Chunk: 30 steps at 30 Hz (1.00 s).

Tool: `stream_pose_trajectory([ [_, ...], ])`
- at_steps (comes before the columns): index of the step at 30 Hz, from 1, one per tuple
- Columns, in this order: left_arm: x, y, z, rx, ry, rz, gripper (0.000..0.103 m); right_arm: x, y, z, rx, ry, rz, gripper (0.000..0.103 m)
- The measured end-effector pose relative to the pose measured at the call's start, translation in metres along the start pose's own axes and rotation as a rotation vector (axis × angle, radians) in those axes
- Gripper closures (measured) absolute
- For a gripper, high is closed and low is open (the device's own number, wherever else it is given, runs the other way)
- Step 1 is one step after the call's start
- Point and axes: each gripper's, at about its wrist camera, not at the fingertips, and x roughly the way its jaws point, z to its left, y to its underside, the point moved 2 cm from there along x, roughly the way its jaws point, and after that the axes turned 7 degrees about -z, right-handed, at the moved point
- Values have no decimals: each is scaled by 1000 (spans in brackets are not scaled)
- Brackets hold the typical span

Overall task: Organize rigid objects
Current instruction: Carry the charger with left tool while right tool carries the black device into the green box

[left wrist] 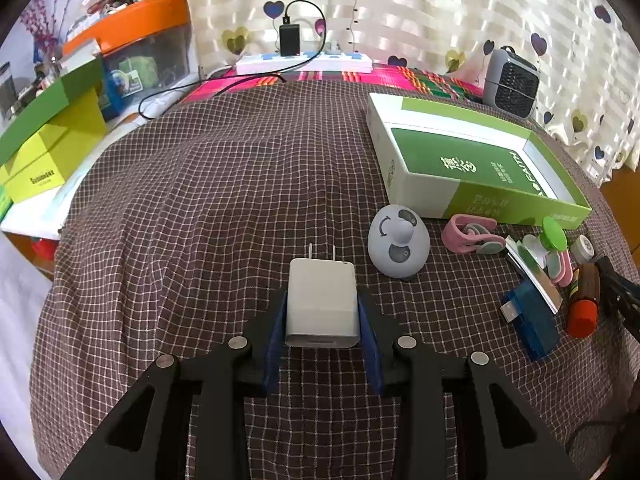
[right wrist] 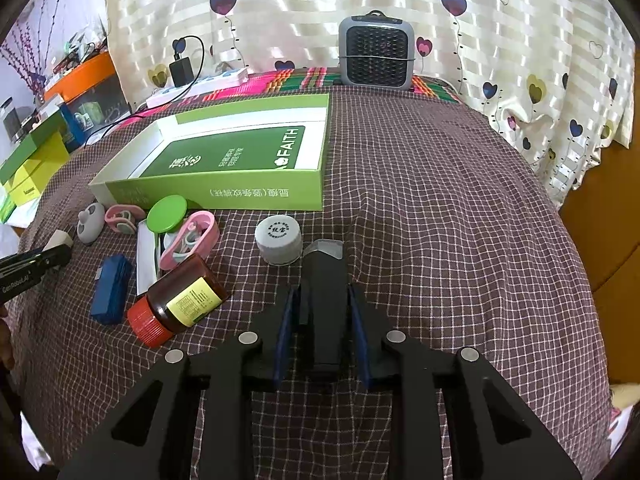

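My left gripper (left wrist: 323,308) is shut on a white charger plug (left wrist: 320,280), its blue pads pressing both sides and its prongs pointing away over the checked cloth. In the right wrist view my right gripper (right wrist: 323,289) is shut on a dark grey block-shaped gadget (right wrist: 323,264) that lies on the cloth. An open green-and-white box (right wrist: 248,196) stands behind it. Left of the right gripper lie a brown bottle with a red cap (right wrist: 180,300), a blue USB device (right wrist: 111,288), a white capped jar (right wrist: 279,240) and a pink clip (right wrist: 192,236).
A grey-blue egg-shaped gadget (left wrist: 398,246) sits just right of the charger. A small grey heater (right wrist: 376,56) and a power strip (left wrist: 304,62) stand at the back by the curtain. Green and yellow boxes (left wrist: 48,148) are stacked off the left edge.
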Motion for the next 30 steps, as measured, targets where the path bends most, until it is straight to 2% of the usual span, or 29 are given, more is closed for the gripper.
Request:
stream_pose_trajectory([
  [15,-17,-21,-6,13,22,-48,70,-14,-14,-3,7,-18,-42,77],
  [24,-17,-51,-17,29,64,-77,70,-21,-44,-1,-22,-37,-85,77],
  [30,-8,-73,-29,45,98,-85,70,-12,-65,5,-34,-77,-78,77],
])
